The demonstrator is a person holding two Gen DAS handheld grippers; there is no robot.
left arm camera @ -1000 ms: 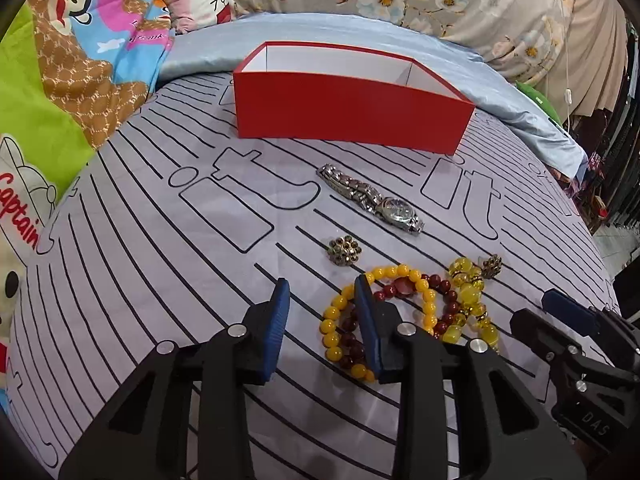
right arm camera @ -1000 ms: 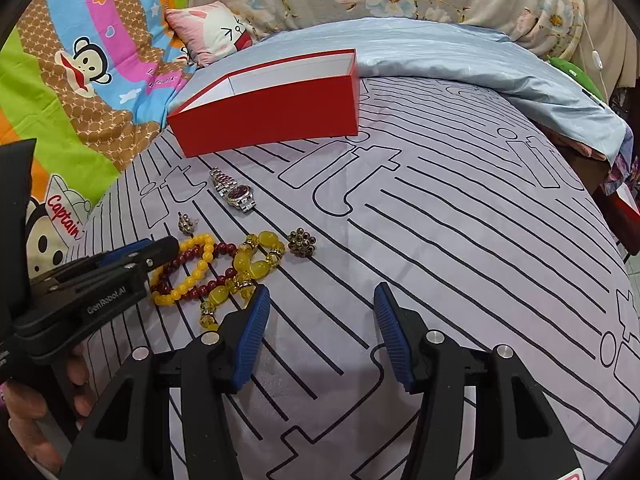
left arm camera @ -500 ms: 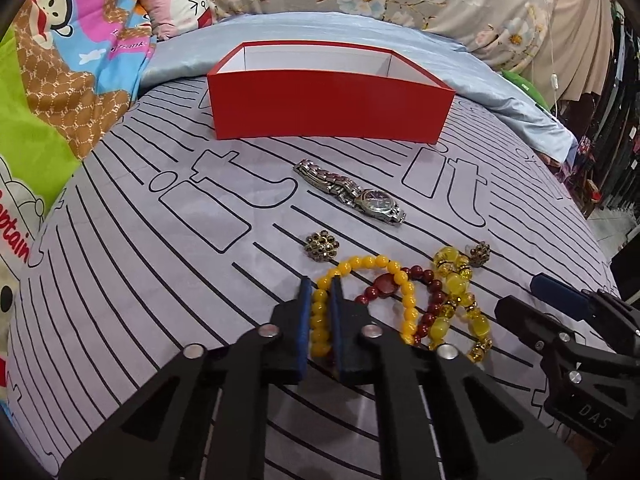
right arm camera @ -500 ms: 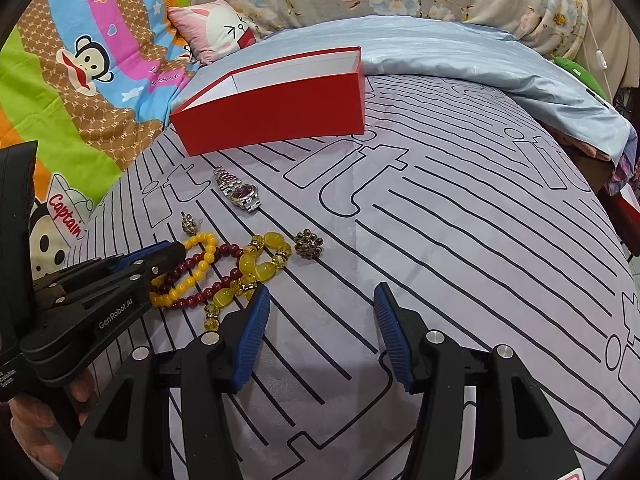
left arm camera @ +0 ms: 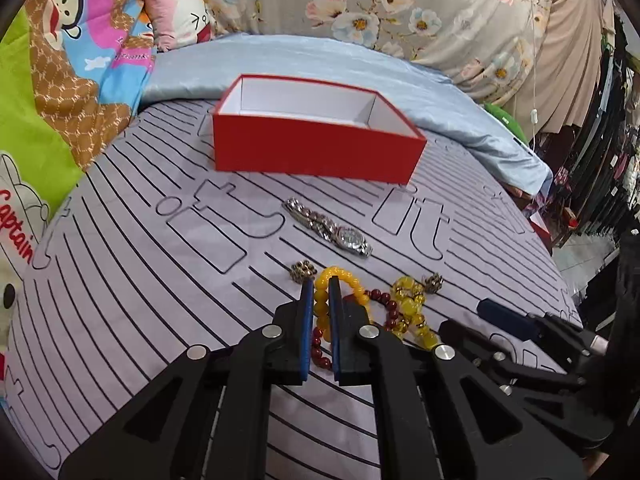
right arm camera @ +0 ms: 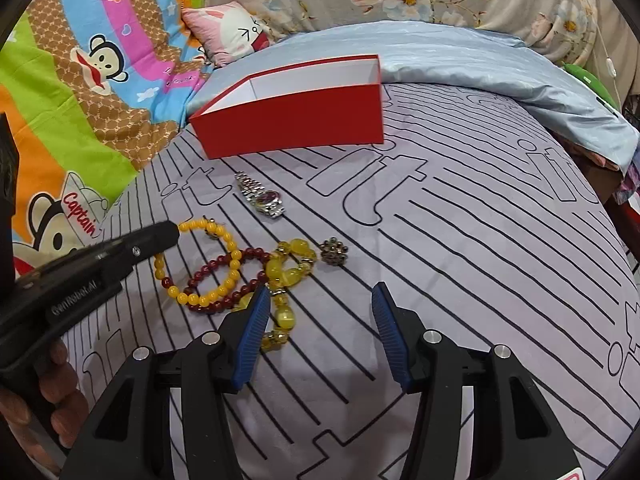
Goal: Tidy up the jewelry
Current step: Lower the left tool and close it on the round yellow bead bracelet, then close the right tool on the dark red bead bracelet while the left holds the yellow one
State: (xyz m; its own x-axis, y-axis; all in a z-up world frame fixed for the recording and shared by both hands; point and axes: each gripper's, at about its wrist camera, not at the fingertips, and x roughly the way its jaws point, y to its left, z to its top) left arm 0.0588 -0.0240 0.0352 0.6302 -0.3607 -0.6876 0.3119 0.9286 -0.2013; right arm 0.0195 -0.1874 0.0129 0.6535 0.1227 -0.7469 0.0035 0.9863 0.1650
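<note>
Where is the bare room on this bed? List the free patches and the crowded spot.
Free: the striped sheet right of the watch and brooch, toward the blue blanket; and the inside of the red box, as far as it shows. Crowded: the tangled bracelets, where the left tongs pinch the yellow bead bracelet.

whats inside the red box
The red box shows only bare white walls and no jewelry in either view; its floor is hidden behind the front wall, so it can't be confirmed empty.

Part of the yellow bead bracelet (left arm camera: 322,305) is hidden between the left gripper (left arm camera: 320,286) fingers; the box (right arm camera: 296,120) floor is unseen.
</note>
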